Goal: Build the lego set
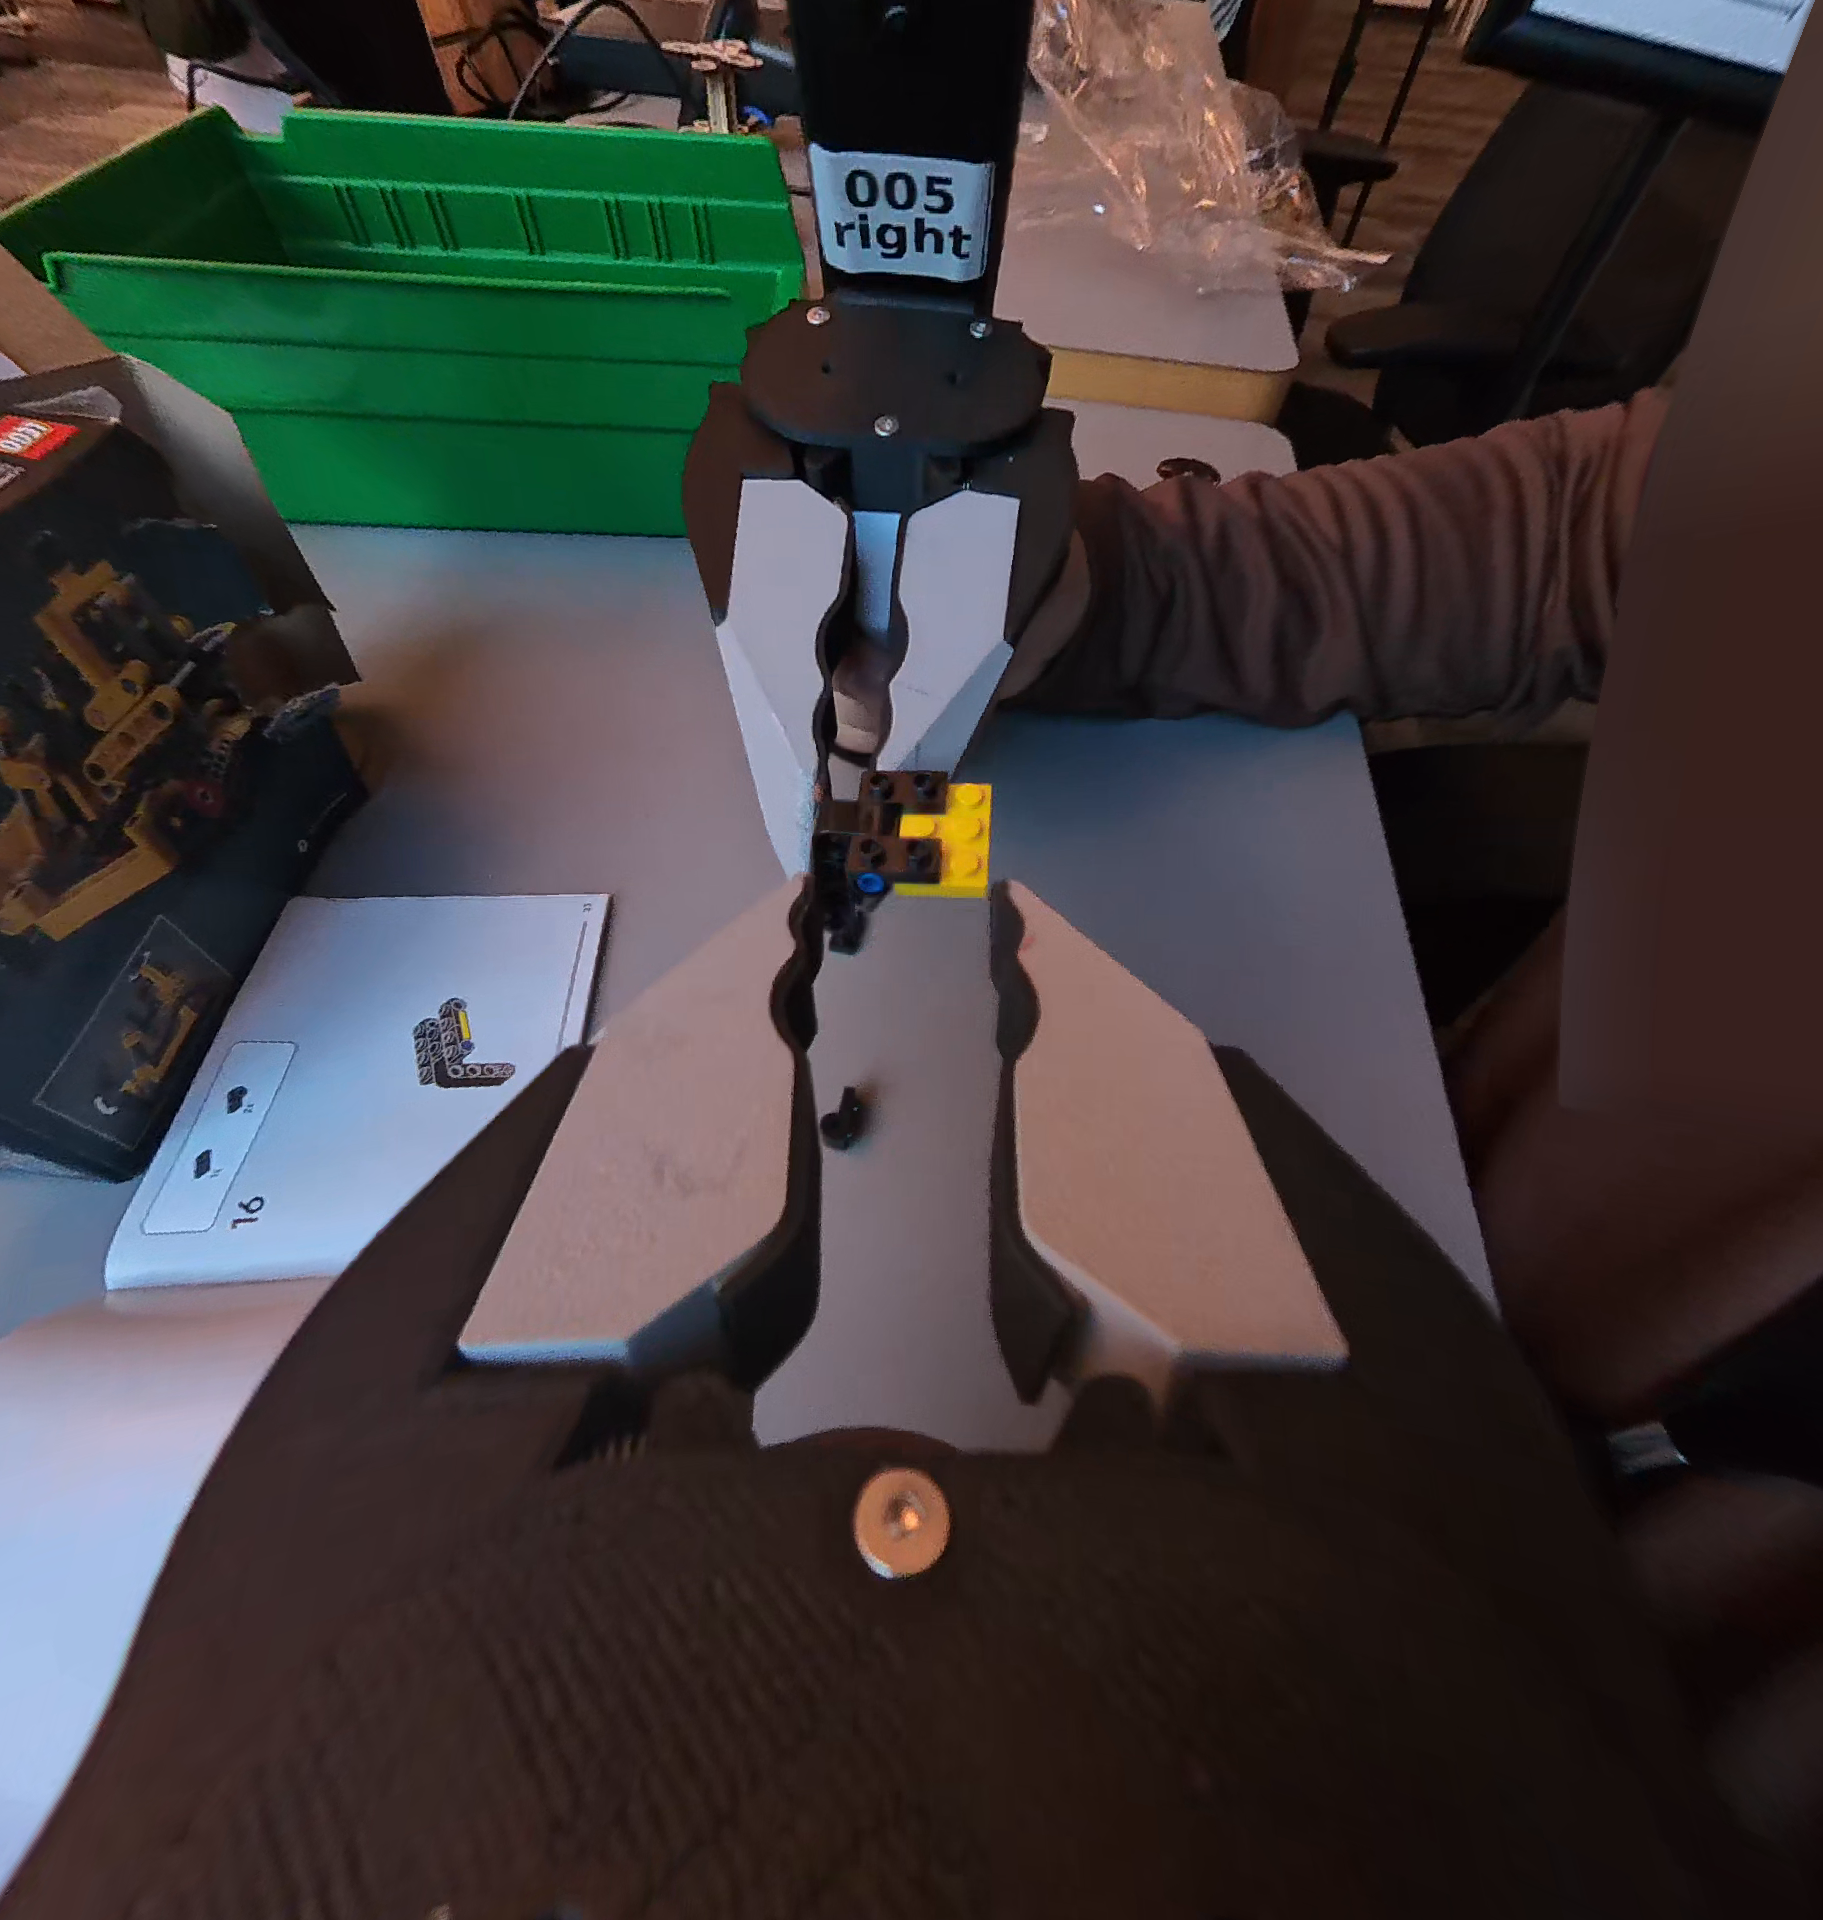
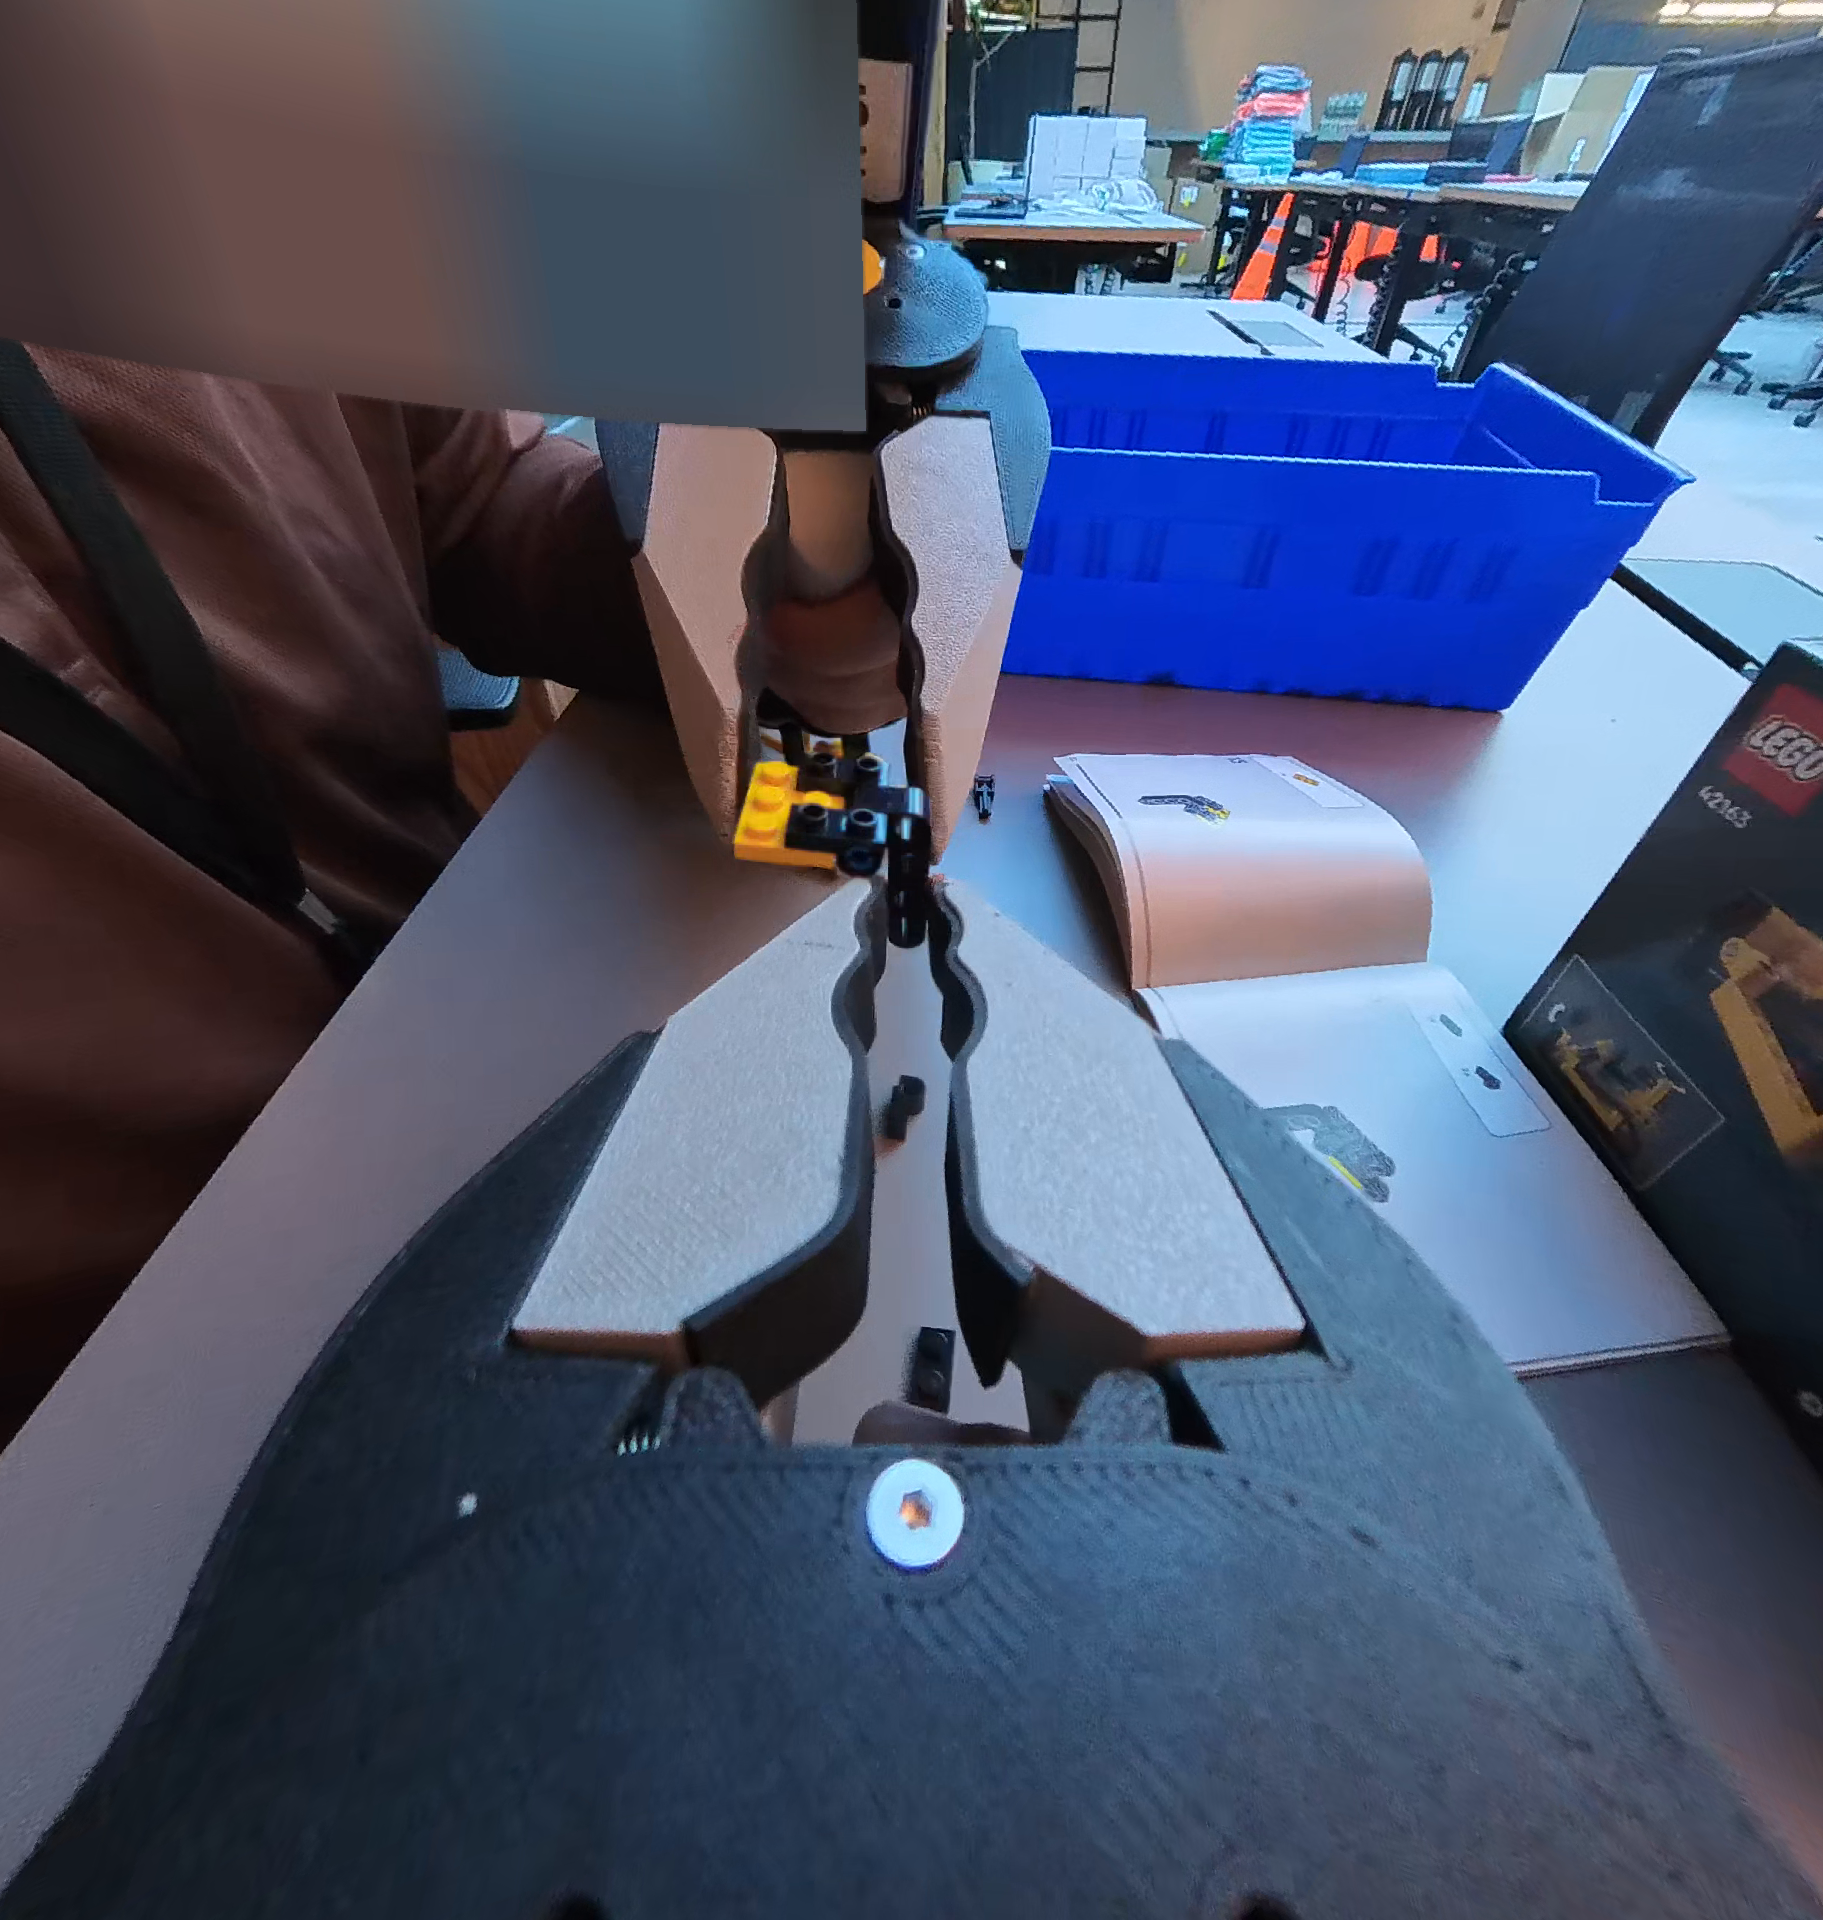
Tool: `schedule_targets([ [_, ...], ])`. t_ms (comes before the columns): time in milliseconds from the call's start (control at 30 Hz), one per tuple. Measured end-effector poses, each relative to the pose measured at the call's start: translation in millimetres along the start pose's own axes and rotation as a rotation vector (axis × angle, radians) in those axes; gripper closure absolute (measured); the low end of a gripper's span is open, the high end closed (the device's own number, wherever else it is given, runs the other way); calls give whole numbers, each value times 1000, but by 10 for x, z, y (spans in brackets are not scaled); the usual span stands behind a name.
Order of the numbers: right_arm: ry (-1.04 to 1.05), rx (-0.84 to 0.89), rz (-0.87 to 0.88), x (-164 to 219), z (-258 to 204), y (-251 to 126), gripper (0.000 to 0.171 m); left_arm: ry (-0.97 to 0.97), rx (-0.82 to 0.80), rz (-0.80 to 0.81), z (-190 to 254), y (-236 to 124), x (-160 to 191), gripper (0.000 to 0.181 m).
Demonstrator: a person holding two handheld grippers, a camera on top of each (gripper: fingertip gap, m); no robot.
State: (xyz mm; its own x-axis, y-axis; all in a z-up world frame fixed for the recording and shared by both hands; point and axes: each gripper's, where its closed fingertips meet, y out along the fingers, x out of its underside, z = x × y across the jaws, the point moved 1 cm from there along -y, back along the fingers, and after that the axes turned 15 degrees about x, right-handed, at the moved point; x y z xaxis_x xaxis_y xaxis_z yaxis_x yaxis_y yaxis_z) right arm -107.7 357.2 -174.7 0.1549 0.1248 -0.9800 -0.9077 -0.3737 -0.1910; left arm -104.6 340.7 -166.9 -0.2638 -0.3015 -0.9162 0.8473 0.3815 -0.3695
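A small assembly of a yellow plate and black bricks with a blue pin (image 1: 938, 836) sits between my two grippers, just above the grey table (image 1: 574, 675). My left gripper (image 1: 899, 899) has its fingertips on either side of the assembly, across its width. In the right wrist view it (image 2: 834, 831) comes in from the far side around the assembly (image 2: 782, 821). My right gripper (image 2: 904, 894) is shut on a thin black piece (image 2: 902, 920) that hangs off the assembly's side. In the left wrist view it (image 1: 829, 800) comes in from the far side, nearly closed.
A loose black pin (image 1: 845, 1117) lies under the left gripper; a black plate (image 2: 933, 1361) and another pin (image 2: 983, 795) lie nearby. Open instruction booklet (image 1: 367, 1091), set box (image 1: 107, 779), green bin (image 1: 419, 312), blue bin (image 2: 1302, 540). A person's sleeve (image 1: 1302, 603) rests at the table's edge. Both grippers' tips are close together, under 4 cm apart.
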Motion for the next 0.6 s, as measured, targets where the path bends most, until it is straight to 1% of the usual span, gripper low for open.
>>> schedule_targets([
  [133,15,-2,-4,12,9,0,167,5,-11,1,-19,10,11,151],
  [233,28,-23,-15,35,-21,20,167,14,-19,-7,-22,26,21,143],
  [367,29,-46,-33,62,-75,63,167,14,-8,-15,4,61,36,145],
  [433,30,-47,-37,67,-84,73,167,32,-12,-14,7,50,30,150],
  [600,79,-68,-37,65,-78,80,166,60,-31,-25,2,33,28,150],
])
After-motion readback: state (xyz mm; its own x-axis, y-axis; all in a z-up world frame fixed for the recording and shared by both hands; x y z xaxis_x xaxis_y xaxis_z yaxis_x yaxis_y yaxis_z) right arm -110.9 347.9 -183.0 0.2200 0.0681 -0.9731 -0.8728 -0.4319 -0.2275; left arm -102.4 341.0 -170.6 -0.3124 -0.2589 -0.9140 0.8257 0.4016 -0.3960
